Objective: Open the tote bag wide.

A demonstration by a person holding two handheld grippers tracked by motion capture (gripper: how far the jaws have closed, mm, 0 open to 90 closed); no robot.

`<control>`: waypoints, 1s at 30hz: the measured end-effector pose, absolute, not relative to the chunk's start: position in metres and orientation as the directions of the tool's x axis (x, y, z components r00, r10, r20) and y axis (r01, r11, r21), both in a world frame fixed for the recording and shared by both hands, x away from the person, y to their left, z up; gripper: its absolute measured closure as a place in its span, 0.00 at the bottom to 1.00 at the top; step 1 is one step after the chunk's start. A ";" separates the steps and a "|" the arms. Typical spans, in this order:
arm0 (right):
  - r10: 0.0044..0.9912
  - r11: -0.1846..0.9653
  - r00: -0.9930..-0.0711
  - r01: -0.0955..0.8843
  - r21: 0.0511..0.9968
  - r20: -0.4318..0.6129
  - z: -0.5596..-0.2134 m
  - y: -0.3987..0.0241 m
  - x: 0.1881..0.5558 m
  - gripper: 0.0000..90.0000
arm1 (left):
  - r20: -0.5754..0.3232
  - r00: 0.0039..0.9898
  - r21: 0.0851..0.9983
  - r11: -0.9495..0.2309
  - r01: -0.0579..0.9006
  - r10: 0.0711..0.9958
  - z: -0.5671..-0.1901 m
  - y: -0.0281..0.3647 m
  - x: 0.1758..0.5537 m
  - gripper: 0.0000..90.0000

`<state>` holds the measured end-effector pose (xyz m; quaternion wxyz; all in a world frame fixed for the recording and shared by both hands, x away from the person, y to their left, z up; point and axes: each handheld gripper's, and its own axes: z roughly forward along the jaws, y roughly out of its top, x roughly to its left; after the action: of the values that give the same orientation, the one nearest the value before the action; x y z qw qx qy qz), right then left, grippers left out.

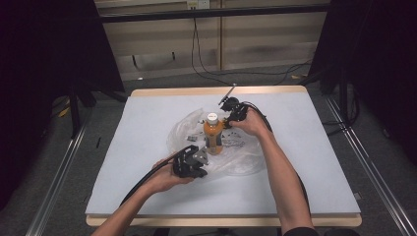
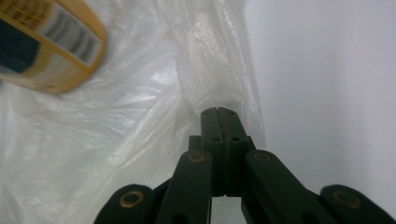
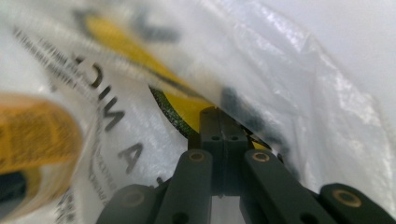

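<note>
Both grippers, left (image 2: 218,112) and right (image 3: 216,111), pinch a crinkled clear plastic bag (image 1: 236,157) around an upright orange bottle (image 1: 213,136)

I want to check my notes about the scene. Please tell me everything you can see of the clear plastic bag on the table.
The plastic bag is thin, clear and crinkled, with glossy folds; in the right gripper view it carries dark letters and a yellow printed patch. It lies spread on the grey table top, near the middle. An orange bottle with a white cap stands upright on it. The left hand-held gripper has its jaws closed at the bag's near edge, and the right hand-held gripper at its far side; whether film is pinched is unclear.
</note>
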<state>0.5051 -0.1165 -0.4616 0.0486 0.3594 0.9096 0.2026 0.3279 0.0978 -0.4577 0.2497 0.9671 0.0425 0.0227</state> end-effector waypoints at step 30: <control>0.652 0.634 -0.758 0.567 0.526 0.031 -0.428 -0.115 0.486 1.00 | -0.099 0.976 0.677 -0.706 0.209 0.194 -0.447 0.129 0.350 1.00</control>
<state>0.4858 -0.1149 -0.4280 0.0813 0.3385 0.9002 0.2618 0.3499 0.1294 -0.4474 0.3676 0.9235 0.1089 -0.0102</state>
